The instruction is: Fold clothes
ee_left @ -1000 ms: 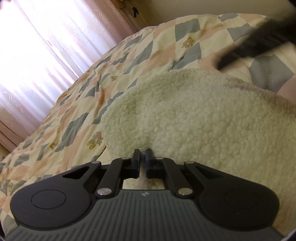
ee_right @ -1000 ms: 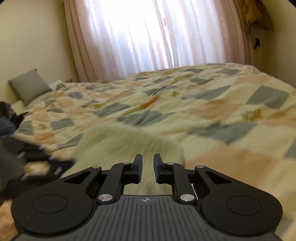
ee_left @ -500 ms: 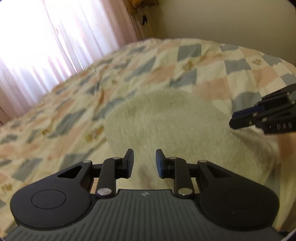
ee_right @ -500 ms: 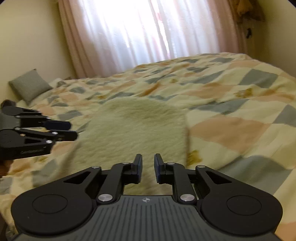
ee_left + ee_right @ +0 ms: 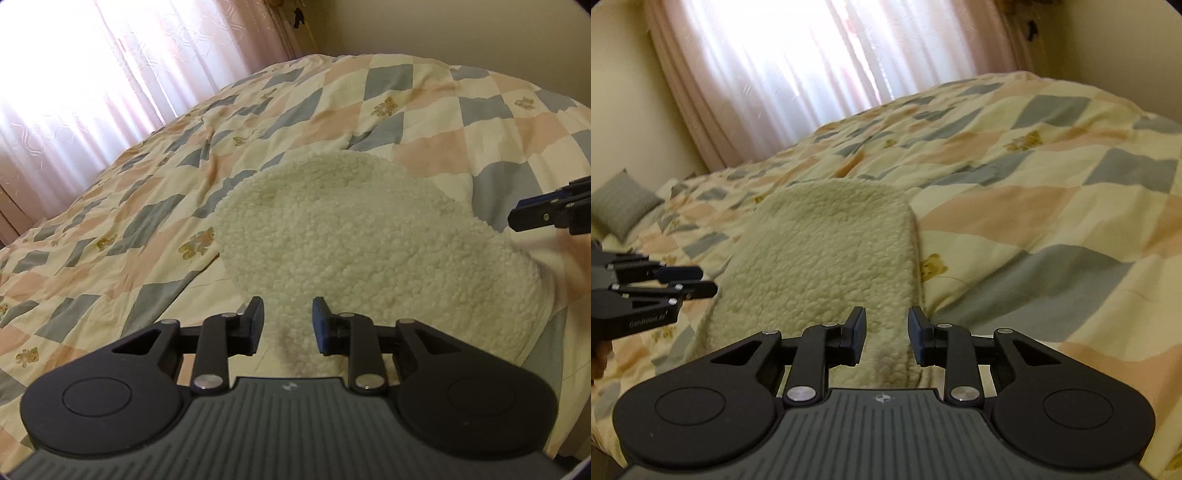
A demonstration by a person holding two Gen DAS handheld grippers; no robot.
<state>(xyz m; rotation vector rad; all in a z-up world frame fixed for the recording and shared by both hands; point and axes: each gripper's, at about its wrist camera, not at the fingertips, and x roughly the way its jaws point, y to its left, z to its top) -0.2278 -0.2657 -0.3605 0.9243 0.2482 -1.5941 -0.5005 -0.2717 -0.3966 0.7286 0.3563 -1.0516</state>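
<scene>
A cream fleece garment (image 5: 351, 229) lies folded in a flat, rounded pad on the patchwork quilt (image 5: 110, 206). My left gripper (image 5: 288, 321) hovers over its near edge, its jaws opening, with nothing pinched between them. In the right wrist view the same fleece (image 5: 827, 251) stretches away from my right gripper (image 5: 886, 328), whose jaws are also opening above the near end, free of the cloth. Each gripper shows in the other's view: the right gripper (image 5: 546, 210) at the far right edge, the left gripper (image 5: 665, 284) at the left beside the fleece.
The quilt (image 5: 1034, 206) covers a wide bed on all sides of the fleece. Pink curtains (image 5: 820, 62) hang over a bright window behind the bed. A grey pillow (image 5: 622, 205) lies at the far left, and a plain wall (image 5: 461, 29) stands beyond the bed.
The left jaws went from shut to apart and the left gripper drew up and back from the fleece. The right jaws widened as that gripper swung over the fleece's near end.
</scene>
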